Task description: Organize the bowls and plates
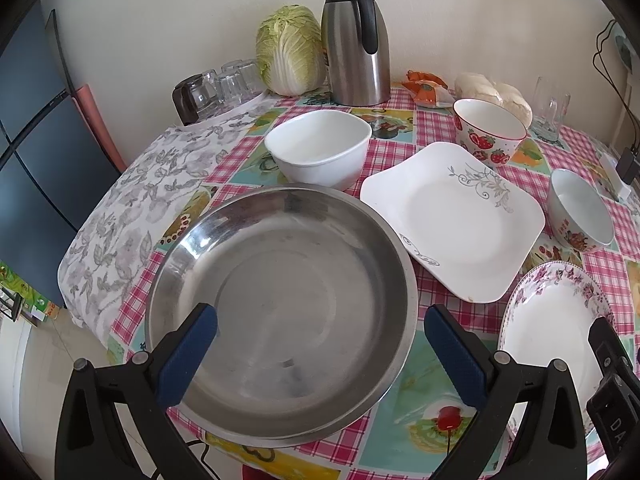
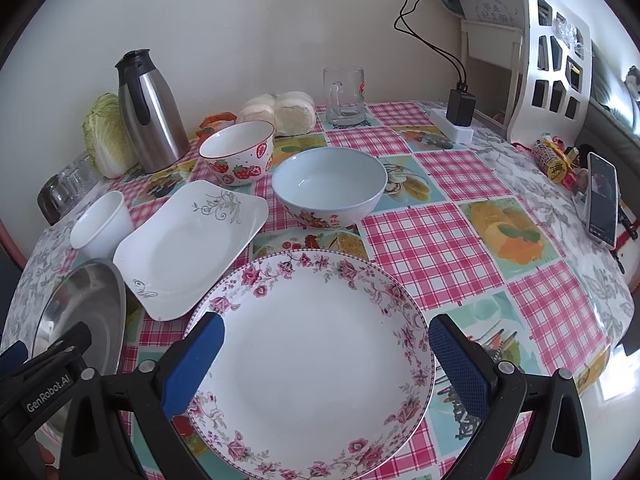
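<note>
My left gripper hangs open over a round steel pan at the table's near edge, holding nothing. Behind the pan stands a plain white bowl. A square white plate with grey scrollwork lies to the right, with a strawberry bowl behind it and a pale blue bowl further right. My right gripper is open above a round plate with pink flowers, its fingers either side of the plate. The blue bowl, strawberry bowl, square plate and white bowl lie beyond.
A steel thermos jug, a cabbage and glasses stand at the back by the wall. A glass mug, wrapped buns, a charger on a power strip and a phone sit on the checked tablecloth.
</note>
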`<state>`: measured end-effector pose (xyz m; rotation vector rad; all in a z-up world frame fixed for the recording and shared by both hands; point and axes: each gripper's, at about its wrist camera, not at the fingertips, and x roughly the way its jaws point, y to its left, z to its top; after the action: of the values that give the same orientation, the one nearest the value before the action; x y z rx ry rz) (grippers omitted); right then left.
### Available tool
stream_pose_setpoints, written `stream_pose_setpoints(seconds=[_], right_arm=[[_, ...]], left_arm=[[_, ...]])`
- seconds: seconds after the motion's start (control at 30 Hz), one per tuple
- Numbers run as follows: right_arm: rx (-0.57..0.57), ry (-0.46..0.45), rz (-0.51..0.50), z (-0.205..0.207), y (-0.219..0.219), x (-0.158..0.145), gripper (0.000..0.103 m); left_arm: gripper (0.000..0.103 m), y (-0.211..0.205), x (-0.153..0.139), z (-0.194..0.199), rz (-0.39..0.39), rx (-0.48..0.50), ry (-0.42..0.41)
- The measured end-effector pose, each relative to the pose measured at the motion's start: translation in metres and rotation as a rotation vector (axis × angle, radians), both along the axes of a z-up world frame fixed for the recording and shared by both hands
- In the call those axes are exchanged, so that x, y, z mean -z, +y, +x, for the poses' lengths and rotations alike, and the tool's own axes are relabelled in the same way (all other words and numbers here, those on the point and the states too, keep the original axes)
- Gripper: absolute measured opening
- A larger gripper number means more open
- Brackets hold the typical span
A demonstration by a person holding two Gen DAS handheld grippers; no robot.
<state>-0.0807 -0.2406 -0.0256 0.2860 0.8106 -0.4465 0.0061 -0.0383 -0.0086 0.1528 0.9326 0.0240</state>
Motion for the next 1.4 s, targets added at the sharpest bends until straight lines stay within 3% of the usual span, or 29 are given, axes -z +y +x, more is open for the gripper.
stream_pose_setpoints(seconds=[0.8, 1.13, 1.3, 1.4], right_arm=[[-0.03, -0.009, -0.023, 0.003, 0.012, -0.004, 0.103], [-0.212, -0.033, 0.025, 0.022, 0.06, -0.004, 0.103], [-0.335, -0.044, 0.062, 0.032, 0.091, -0.002, 0.103], [-0.394, -0.042, 0.088, 0.038, 0.105, 0.002, 0.103]], left_arm=[[0.103, 0.02, 0.001, 0.005, -0.038, -0.038, 0.002], [0.103, 0.085, 0.009, 0.014, -0.125, -0.18, -0.012], [0.103, 0.107, 0.01, 0.016, -0.154, -0.204, -0.048], [0.103, 0.119, 0.016, 0.02, -0.203, -0.199, -0.011]])
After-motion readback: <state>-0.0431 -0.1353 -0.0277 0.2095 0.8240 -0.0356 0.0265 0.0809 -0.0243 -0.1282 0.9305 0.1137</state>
